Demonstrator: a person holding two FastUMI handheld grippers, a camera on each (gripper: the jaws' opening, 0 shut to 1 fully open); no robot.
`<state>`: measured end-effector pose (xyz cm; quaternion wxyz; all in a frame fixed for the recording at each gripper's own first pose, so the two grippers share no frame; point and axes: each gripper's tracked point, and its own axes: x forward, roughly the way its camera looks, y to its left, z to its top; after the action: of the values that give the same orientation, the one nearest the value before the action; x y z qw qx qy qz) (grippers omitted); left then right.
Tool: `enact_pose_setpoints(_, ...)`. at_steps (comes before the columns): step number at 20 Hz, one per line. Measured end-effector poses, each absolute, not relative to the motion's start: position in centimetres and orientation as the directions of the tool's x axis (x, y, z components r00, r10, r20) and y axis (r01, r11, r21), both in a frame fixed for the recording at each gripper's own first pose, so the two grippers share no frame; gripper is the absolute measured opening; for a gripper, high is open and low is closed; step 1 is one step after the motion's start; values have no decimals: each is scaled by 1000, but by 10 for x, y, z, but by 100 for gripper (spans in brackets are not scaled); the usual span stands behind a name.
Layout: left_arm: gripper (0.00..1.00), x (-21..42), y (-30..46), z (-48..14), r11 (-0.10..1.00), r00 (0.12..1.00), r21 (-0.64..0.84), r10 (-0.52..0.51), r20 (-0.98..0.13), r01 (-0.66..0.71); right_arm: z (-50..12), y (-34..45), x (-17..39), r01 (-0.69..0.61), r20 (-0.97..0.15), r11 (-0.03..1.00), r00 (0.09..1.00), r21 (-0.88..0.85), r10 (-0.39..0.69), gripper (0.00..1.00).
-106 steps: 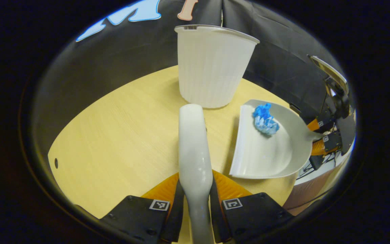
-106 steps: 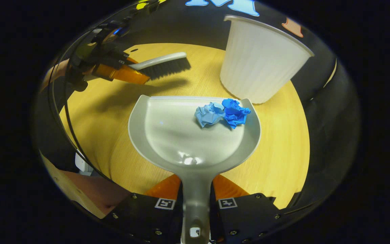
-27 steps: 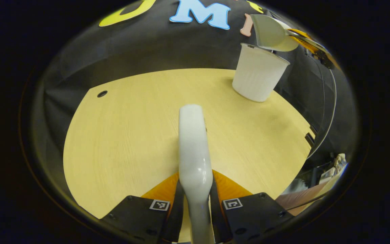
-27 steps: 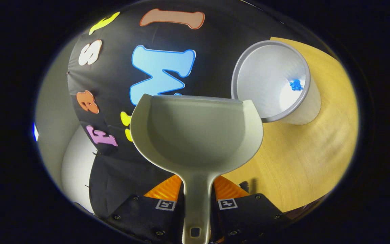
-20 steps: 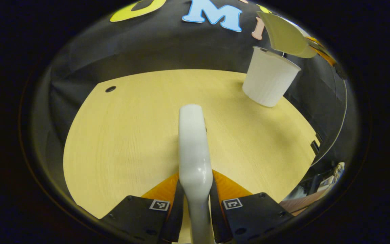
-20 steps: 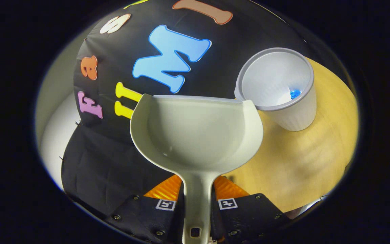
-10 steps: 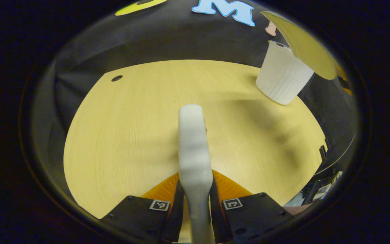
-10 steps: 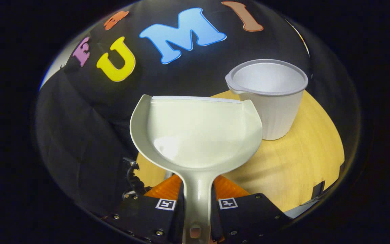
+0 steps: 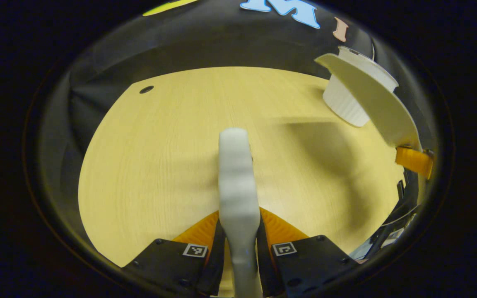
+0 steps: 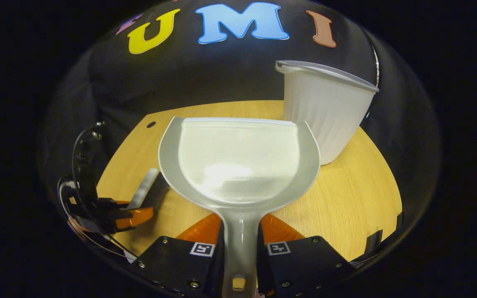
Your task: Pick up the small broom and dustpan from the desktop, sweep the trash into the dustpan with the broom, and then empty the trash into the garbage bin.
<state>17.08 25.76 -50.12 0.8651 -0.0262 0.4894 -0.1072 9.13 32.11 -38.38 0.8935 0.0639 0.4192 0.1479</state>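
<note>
The left gripper (image 9: 238, 231) holds the broom (image 9: 236, 174) tight by its handle, up over the table (image 9: 147, 157). The right gripper (image 10: 240, 236) squeezes the dustpan (image 10: 238, 161) handle between both fingers. The pan has nothing in it and sits above the table, just beside the white bin (image 10: 325, 116). The bin stands at the far edge of the table.

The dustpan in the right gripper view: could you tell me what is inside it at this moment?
The dustpan, clamped by its handle in the right gripper, holds nothing visible, just a bare scoop. The garbage bin beside it shows its outer wall, so its contents are hidden.
</note>
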Motion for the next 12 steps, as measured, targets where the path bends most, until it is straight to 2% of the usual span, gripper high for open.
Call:
enact_pose_setpoints(9, 47, 209, 242, -476, 981, 493, -142, -191, -849, 134, -449, 344, 75, -194, -808, 964, 530, 180, 258, 31)
enact_pose_setpoints(12, 44, 219, 225, -468, 983, 496, -134, -181, -849, 130, -459, 346, 70, -184, -827, 967, 504, 179, 249, 32)
